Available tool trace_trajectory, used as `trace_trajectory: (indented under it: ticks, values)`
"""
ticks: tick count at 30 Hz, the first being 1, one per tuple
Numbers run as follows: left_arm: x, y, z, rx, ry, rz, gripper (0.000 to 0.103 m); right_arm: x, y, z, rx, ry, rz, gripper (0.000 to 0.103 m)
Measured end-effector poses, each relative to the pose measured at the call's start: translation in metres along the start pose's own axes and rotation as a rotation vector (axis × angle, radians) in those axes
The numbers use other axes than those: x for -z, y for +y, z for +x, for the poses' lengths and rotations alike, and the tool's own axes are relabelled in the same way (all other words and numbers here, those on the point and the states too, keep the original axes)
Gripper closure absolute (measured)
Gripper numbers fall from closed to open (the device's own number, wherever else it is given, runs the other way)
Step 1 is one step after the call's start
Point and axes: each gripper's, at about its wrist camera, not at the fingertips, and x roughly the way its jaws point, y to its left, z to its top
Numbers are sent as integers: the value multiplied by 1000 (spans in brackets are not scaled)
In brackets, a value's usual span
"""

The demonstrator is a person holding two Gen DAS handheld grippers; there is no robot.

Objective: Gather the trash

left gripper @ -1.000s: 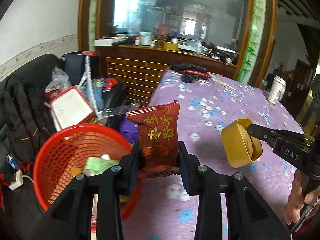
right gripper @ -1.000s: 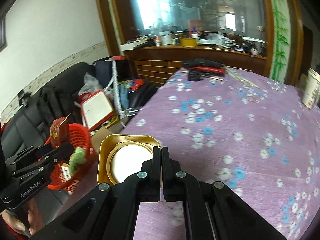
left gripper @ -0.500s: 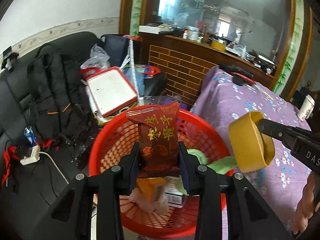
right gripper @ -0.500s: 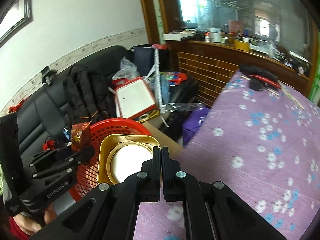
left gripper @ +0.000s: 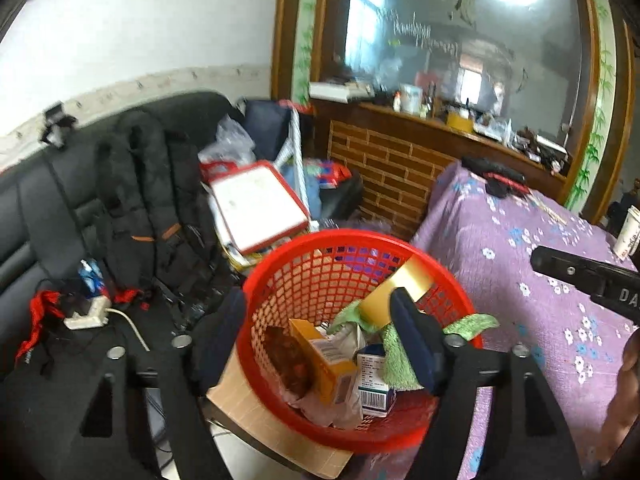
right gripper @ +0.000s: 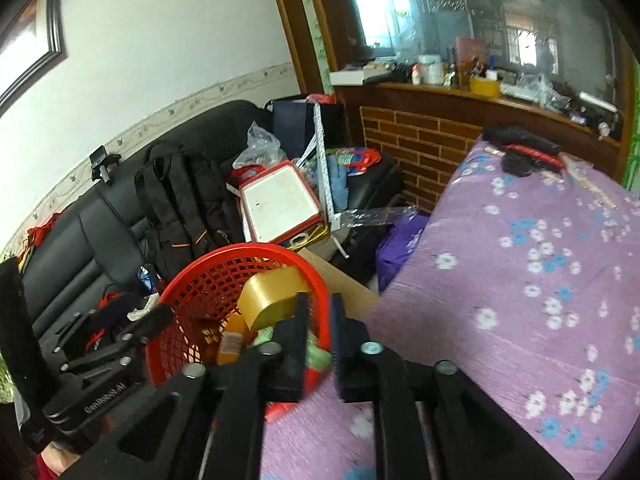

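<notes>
**Both grippers let go over the red basket**

The left gripper (left gripper: 320, 340) hangs nearest, directly above the red mesh basket (left gripper: 340, 240). Its jaws have just been opening and now stand wide apart with nothing between them. The dark red snack packet (left gripper: 290, 362) lies released in the basket, at about 7 o'clock from the basket's middle in the left wrist view, touching an orange carton (left gripper: 324, 364). A small white box with a barcode (left gripper: 374, 380) sits at about 5 o'clock, and a green cloth (left gripper: 400, 356) drapes over the rim at 3 o'clock.

The right gripper (right gripper: 318, 320) is at the basket's table-side rim. Its jaws have just been opening too, and a narrow gap shows between them with nothing gripped. The gold tin lid (right gripper: 270, 298) is free of the pads, tilted inside the basket just beyond the fingertips, at 11 o'clock from them.

The basket stands on a cardboard sheet (right gripper: 344, 284) beside the table with the purple flowered cloth (right gripper: 520, 280), which fills the 3 o'clock side. Farther off, at 10 o'clock, a black backpack (right gripper: 180, 208) leans on a black sofa (right gripper: 80, 240), with a red-framed white board (right gripper: 280, 202) beside it. A paper cup (left gripper: 630, 232) stands at the table's far edge.
</notes>
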Motion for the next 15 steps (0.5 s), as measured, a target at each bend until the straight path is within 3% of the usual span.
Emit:
trace_trajectory:
  ticks: [1,2,5,7,10,15]
  values:
    - [2,-2,-6,-4,-16,3,14,4,-2,-10,20,-14,-5,53]
    - [8,-7,-18,-17,-45,13,9,10,-4,-23,47,-39,-13,46]
    - [21,-20,-45,-52,-106,34,6,27,-3,-54,128,-87,-57,34]
    - [30,-30,-60,-44,-121,47,3,40,-5,-73,171,-116,-64,19]
    - [40,-41,-79,-63,-154,57,1,65,-9,-103,212,-157,-63,12]
    - [50,-61,-97,-123,-151,104,0,103,-11,-139,304,-184,-50,9]
